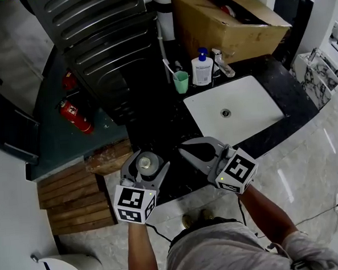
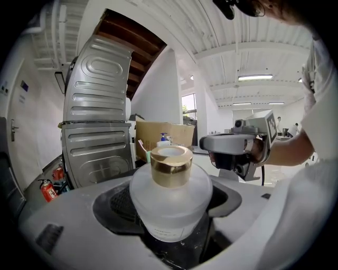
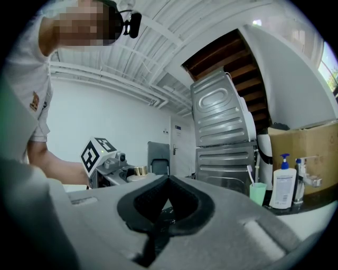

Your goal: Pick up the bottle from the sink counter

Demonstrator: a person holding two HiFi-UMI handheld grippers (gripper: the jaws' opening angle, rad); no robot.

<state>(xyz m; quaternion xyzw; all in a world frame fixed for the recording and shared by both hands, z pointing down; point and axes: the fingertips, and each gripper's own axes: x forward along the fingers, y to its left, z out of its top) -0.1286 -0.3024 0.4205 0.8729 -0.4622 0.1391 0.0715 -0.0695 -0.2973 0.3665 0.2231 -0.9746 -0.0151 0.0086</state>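
A round frosted-glass bottle (image 1: 148, 163) with a gold cap (image 2: 171, 166) sits between the jaws of my left gripper (image 1: 146, 160), which is shut on its wide body (image 2: 170, 205). It is held over the near left corner of the dark sink counter (image 1: 163, 126). My right gripper (image 1: 200, 152) hovers just right of it over the counter's front edge. Its jaws are shut, tips touching, with nothing between them (image 3: 168, 182). In the right gripper view the left gripper's marker cube (image 3: 97, 153) and the gold cap (image 3: 140, 170) show at the left.
A white sink basin (image 1: 253, 106) is set in the counter, with a faucet (image 1: 222, 62), a pump soap bottle (image 1: 202, 68) and a green cup with a toothbrush (image 1: 180, 81) behind it. A cardboard box (image 1: 225, 22), a grey washing machine (image 1: 104, 50) and fire extinguishers (image 1: 76, 116) stand beyond.
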